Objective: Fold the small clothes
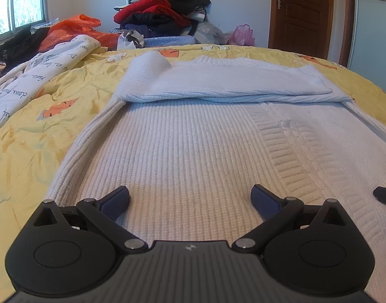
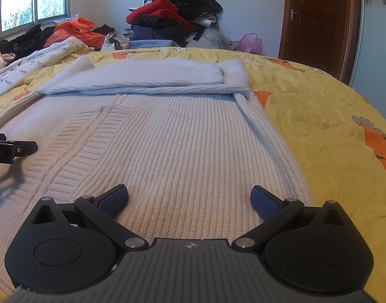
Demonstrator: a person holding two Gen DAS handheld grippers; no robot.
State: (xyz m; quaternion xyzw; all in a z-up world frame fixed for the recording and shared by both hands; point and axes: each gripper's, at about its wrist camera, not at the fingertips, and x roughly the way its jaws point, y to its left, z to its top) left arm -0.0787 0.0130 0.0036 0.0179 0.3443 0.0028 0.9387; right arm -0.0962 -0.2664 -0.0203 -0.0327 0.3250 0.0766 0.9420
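White ribbed knit sweater (image 1: 182, 136): lies flat on the bed, body spread toward the near edge; both sleeves already folded across the chest at the far end, one over the other.
Folded sleeves (image 1: 218, 80): stacked loosely, the upper one bulging at its left end; nothing pins them down.
Yellow quilted bedspread with orange print (image 1: 28, 136): soft and wrinkled beneath the sweater; a yielding base, not a firm one.
Left gripper (image 1: 190, 202): jaws spread wide, holding nothing, poised low over the hem on the sweater's left half.
Right gripper (image 2: 190, 200): jaws likewise wide apart and empty, over the hem on the right half, near the side seam.
Step in hand, as judged: taking the hem at two points to fold the body up toward the sleeves.
Risk, shallow pinch: the thick knit may yield only its top layer, so the back panel stays behind and the fold comes out lopsided.
Risk, bedspread caught: jaws pressed too deep could nip the quilt along with the hem and drag it upward.
Risk, uneven lift: if one gripper rises sooner or travels further, the fold line will skew.
Risk, sleeves disturbed: the rising body could push the loose sleeves off toward the collar.
Risk, stretch: the heavy knit is likely to sag between the two grasp points.
Pile of red and black clothes (image 1: 165, 7): beyond the bed, well apart, no hazard.
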